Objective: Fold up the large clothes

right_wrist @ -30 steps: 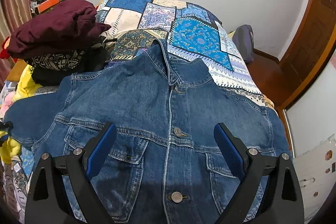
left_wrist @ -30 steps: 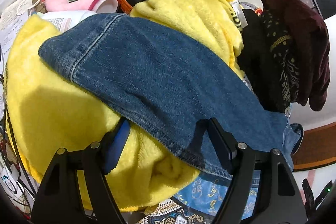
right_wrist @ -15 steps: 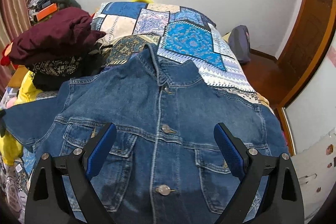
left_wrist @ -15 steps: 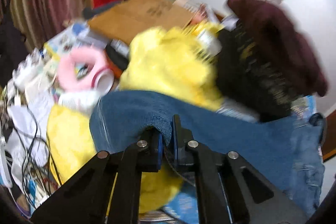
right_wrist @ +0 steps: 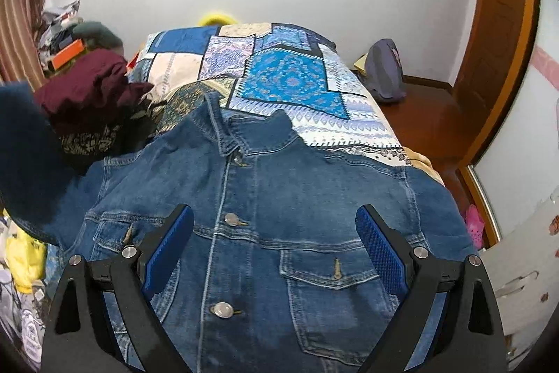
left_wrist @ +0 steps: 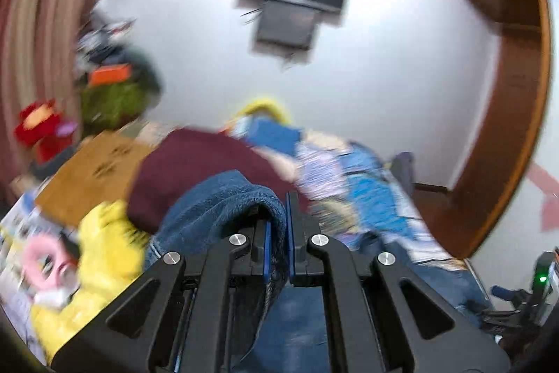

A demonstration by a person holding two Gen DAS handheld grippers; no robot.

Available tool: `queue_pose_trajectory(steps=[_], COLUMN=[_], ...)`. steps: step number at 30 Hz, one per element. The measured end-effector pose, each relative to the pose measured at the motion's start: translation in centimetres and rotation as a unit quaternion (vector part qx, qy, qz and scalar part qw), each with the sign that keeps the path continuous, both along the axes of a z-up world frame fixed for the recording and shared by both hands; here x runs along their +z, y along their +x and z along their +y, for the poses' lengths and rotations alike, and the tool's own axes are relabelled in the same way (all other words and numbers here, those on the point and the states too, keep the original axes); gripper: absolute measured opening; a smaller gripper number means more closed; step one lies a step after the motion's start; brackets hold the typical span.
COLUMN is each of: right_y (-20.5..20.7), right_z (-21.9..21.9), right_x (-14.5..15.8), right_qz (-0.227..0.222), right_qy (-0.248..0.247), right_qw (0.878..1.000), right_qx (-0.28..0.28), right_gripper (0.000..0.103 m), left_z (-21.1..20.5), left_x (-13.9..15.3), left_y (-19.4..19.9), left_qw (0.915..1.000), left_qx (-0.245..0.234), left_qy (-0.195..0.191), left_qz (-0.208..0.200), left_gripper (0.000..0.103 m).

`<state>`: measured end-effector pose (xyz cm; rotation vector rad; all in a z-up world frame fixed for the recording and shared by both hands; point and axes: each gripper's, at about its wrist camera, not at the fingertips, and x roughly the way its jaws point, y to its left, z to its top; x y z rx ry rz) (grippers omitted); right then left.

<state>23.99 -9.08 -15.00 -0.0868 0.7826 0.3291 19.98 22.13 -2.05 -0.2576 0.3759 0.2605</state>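
Denim jacket (right_wrist: 279, 215) lies front-up on the bed (right_wrist: 279, 76), buttoned, collar toward the far wall, directly ahead of and beneath the right hand-held gripper (right_wrist: 274, 250). That gripper is released: its blue pads stand wide apart above the chest pockets, nothing pressed between them. The left hand-held gripper (left_wrist: 277, 233) is clenched on the jacket sleeve (left_wrist: 223, 198); a fold of denim arches up over its left finger and runs down between the pads. In the right wrist view the raised sleeve shows as a dark blue mass at the left edge. Beyond the left gripper lies a maroon garment (left_wrist: 195, 166); to its left, yellow fleece (left_wrist: 108, 247). The left view is blurred. A patchwork bedspread (right_wrist: 286, 79) covers the bed beyond the jacket collar.
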Motion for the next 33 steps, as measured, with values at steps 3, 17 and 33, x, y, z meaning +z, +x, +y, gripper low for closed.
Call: queue_pose_trajectory(steps=[3,17,33], right_y=[0.2,-0.4,-0.6], right_z=[-1.3,-5.7,-6.7], right_x=[0.0,-0.5,-0.8], right_qz=[0.006,0.002,0.009], right_qy=[0.015,0.013,-0.005], right_qw=[1.0,0.999,0.999], right_qx=[-0.009,-0.043,-0.045], right_gripper=[0.093,0.093,0.093], left_z=[-3.9,-19.5,-25.1], left_x=[0.8,-7.6,-13.3], left_y=[3.2,13.7,11.5], left_qw=[0.9979,0.9436,0.8942], left_qx=[-0.064,-0.28,-0.346], left_qy=[-0.003,-0.042,0.012], left_qz=[0.001,0.171,0.284], left_gripper=[0.006,0.006,0.047])
